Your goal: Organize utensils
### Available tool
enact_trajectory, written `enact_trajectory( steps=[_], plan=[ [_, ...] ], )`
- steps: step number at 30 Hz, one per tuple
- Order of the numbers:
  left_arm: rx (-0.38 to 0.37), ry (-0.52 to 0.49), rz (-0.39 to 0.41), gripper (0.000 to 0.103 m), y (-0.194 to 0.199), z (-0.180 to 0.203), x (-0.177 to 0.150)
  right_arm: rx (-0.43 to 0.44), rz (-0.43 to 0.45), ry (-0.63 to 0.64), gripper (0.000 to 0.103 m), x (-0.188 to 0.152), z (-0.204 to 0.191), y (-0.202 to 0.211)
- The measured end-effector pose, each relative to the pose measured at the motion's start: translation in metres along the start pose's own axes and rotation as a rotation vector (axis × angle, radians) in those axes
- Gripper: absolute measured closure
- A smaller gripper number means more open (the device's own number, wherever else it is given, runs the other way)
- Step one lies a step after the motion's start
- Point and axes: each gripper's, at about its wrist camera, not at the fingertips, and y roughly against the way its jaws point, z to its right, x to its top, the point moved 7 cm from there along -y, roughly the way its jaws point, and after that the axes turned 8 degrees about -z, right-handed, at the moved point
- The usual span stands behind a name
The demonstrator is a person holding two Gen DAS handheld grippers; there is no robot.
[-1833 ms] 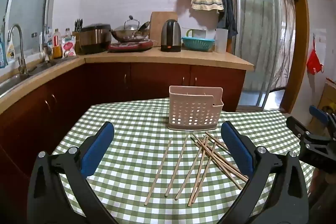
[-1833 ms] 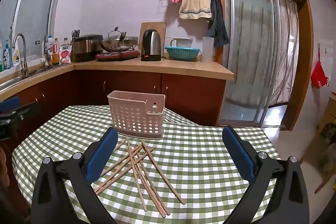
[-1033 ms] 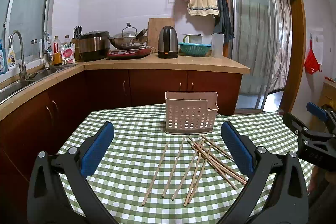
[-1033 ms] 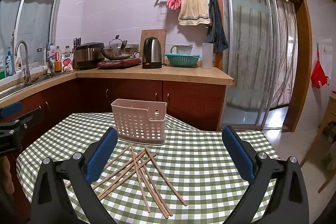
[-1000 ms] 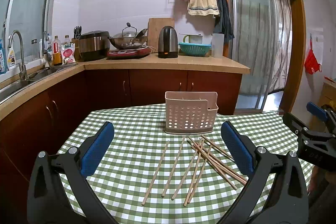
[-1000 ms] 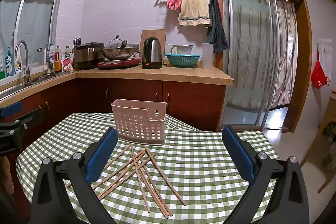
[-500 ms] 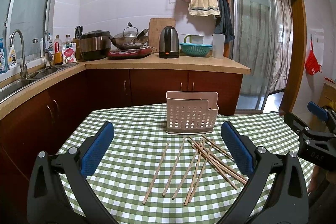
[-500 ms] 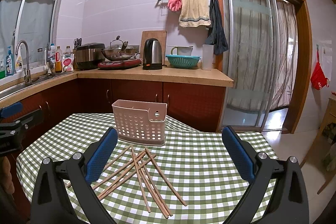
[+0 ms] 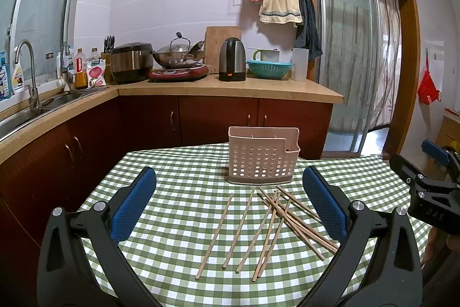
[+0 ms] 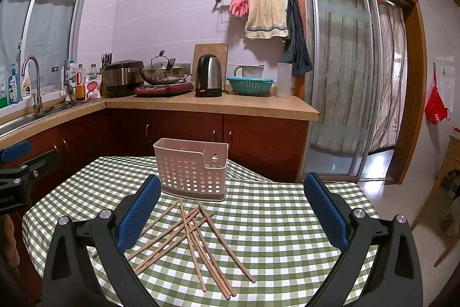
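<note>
On the checked table (image 9: 178,209), eight loose chopsticks (image 9: 267,223), one perforated holder (image 9: 263,159).

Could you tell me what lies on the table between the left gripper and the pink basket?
The chopsticks lie scattered on the checked tablecloth between the open left gripper and the basket, as the left wrist view shows.

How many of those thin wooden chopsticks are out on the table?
8 chopsticks, I think, all on the green checked tablecloth before the pink perforated holder: two lie apart at left, six cross in a pile that may hide more.
</note>
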Motion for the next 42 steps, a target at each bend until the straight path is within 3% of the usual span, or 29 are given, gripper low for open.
enact_trajectory(
  steps=[42],
  plan=[
    [0.005,0.002,-0.023,0.004,-0.007,-0.006,-0.004,0.002,0.003,0.006,0.006,-0.007,0.0,-0.004]
  ],
)
